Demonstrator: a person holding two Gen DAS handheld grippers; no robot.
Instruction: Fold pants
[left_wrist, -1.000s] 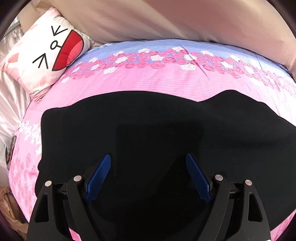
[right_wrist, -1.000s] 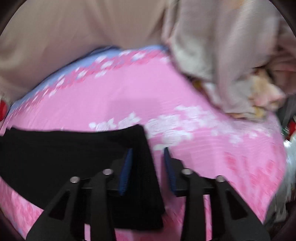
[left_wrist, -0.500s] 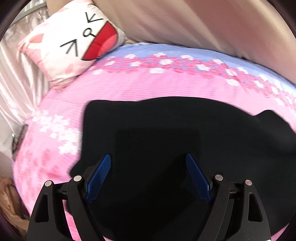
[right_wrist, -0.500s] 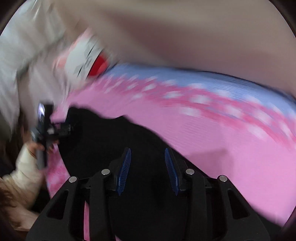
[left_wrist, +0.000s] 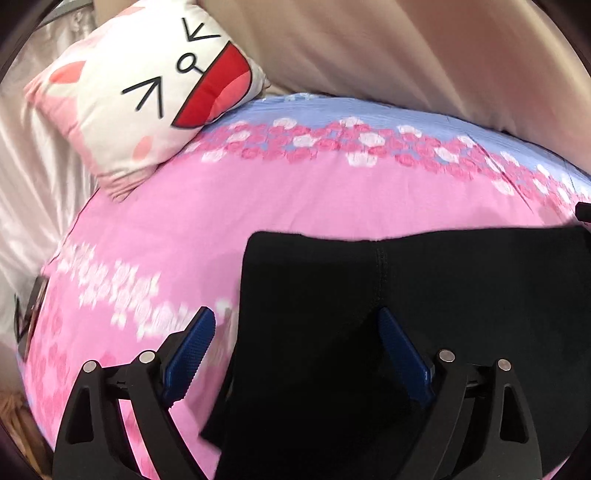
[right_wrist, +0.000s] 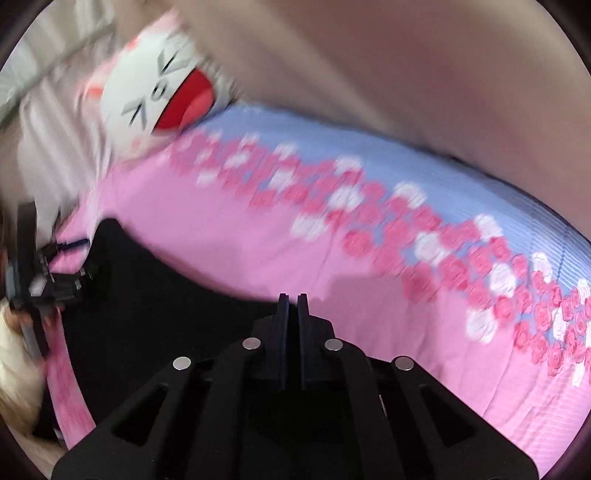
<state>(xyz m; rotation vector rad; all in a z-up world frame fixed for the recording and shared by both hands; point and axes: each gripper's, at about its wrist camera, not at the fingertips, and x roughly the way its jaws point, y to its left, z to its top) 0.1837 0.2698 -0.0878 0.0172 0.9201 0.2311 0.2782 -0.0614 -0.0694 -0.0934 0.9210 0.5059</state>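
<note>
- Pink bedsheet (left_wrist: 303, 206) with bands of rose print and a blue strip along its far edge covers the bed — a beige wall rises behind it.
- Against that wall leans a white-and-pink cushion (left_wrist: 147, 92) with a drawn cartoon face: slanted eye marks, a small ring nose, a wide red mouth. I can read no words or brand on it or anywhere else.
- Black pants (left_wrist: 406, 295) lie on the sheet, folded into a broad dark slab with a straight left edge and a stitched seam running down the middle.
- My left tongs (left_wrist: 295, 350) are opening, blue pads wide apart — the left pad over pink sheet, the right pad over the pants, the pants' left edge between them, neither pad pressing.
- My right tongs (right_wrist: 292, 306) are together at the far edge of the pants; that view is blurred, so I cannot tell whether cloth is pinched.
</note>
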